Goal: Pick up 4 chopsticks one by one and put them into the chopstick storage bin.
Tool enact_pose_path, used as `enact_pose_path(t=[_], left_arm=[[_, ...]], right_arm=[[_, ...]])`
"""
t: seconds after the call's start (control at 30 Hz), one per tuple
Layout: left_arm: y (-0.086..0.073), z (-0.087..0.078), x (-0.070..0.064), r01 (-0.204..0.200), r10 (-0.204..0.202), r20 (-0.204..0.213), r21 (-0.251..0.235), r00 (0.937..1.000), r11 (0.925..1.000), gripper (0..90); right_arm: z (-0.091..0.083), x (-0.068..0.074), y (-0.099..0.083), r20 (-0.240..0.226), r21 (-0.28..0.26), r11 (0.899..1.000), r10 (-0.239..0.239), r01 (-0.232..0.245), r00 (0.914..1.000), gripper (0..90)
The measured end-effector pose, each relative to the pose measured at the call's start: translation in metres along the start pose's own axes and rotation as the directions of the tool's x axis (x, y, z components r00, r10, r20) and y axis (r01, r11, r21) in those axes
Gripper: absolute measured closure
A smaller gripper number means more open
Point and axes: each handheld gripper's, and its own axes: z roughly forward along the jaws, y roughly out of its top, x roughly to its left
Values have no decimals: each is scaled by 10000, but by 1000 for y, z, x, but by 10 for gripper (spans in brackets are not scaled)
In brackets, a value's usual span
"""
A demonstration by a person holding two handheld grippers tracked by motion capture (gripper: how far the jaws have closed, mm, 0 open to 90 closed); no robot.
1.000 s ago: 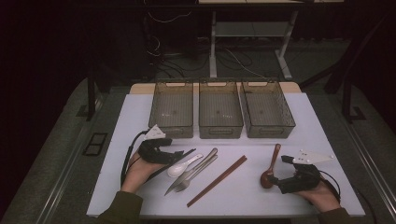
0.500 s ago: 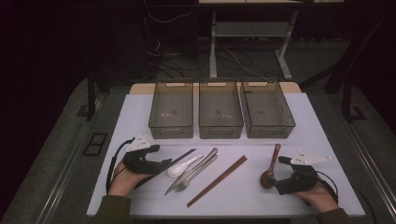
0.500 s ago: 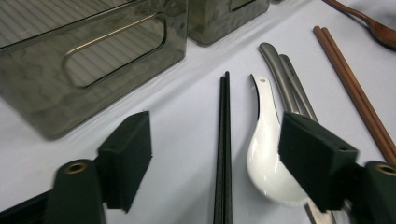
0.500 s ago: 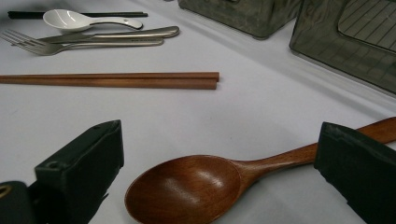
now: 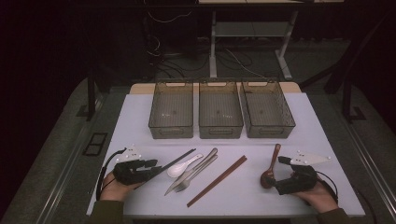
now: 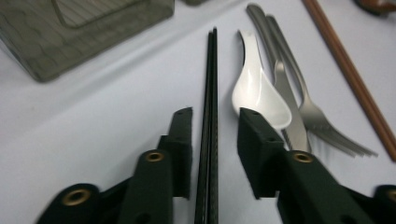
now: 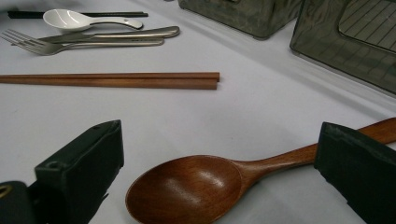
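Left gripper (image 5: 152,164) has pulled back toward 7 o'clock since a second ago, now low left on the table (image 5: 140,116), its jaws straddling the near end of the black chopsticks (image 6: 208,135), narrow gap, pads not touching them. Right gripper (image 5: 280,161) unchanged at 4 o'clock, jaws spread wide, wooden spoon (image 7: 224,179) lying between them, bowl nearest the camera, handle passing the far jaw; contact there unclear

Black chopsticks (image 5: 173,161) lie flat at 7 o'clock, tips aimed toward 1 o'clock. Just beside them a white ceramic spoon (image 6: 256,88), then a steel knife (image 5: 198,165) and fork (image 6: 322,121) overlapping each other. Brown chopsticks (image 5: 217,181) lie near 6 o'clock, apart from the steel pieces. Wooden spoon (image 5: 271,165) at 4 o'clock, handle pointing to 12. Three grey bins (image 5: 221,109) side by side at 12 o'clock, well apart from the cutlery
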Motion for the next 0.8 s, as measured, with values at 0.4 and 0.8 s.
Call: enact_pose_path(t=[0.4,0.8], left_arm=[[-3,6,5,-42,31,150,756,9999,9971,789],[-5,8,6,-27,22,50,951,10000,9955,830]], right_arm=[[1,0,0,52,65,10000,-43,43,10000,13],[1,0,0,75,97,9999,-74,73,9999,13]])
